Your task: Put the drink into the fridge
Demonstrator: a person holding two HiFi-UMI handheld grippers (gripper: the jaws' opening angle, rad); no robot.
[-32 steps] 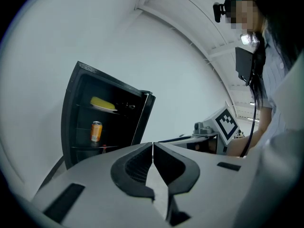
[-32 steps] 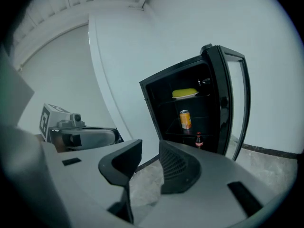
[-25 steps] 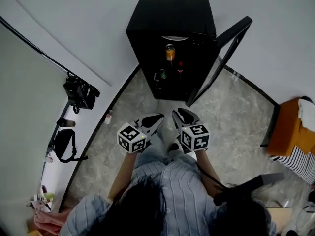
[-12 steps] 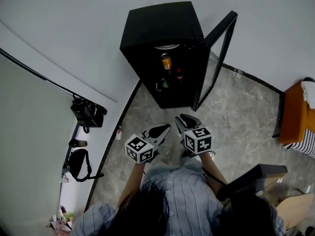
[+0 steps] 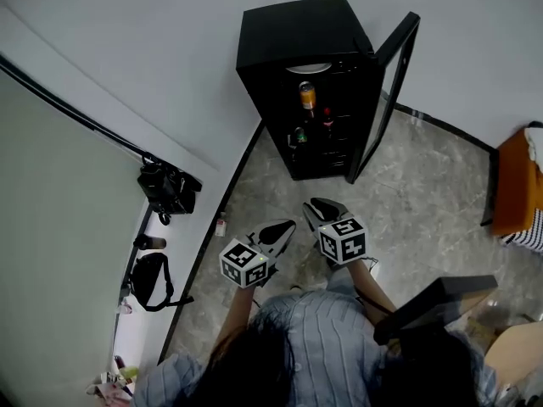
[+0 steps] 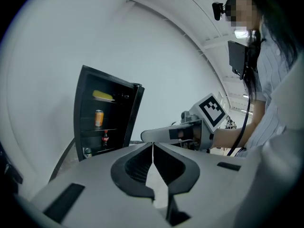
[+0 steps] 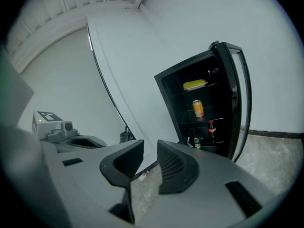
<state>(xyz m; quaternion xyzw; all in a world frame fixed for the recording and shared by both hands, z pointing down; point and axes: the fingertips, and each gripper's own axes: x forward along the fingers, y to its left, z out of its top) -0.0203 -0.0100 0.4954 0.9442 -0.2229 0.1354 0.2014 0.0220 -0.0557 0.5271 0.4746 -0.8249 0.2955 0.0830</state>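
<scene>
Two grippers, both empty. At left, the left gripper (image 6: 152,145) has its fingers pressed shut on nothing. Well ahead, the fridge (image 5: 297,28) holds an orange can (image 5: 306,96) on its mid shelf, w/ a cola bottle (image 5: 327,124) & green can (image 5: 299,134) lower. The right gripper (image 7: 150,144) has its fingers a crack apart, nothing btwn. The door (image 5: 390,83) hangs wide open. Fits either a drink already shelved, or one to fetch from out of view; can't tell which.

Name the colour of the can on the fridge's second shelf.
Orange can; clearest in the right gripper view.
</scene>
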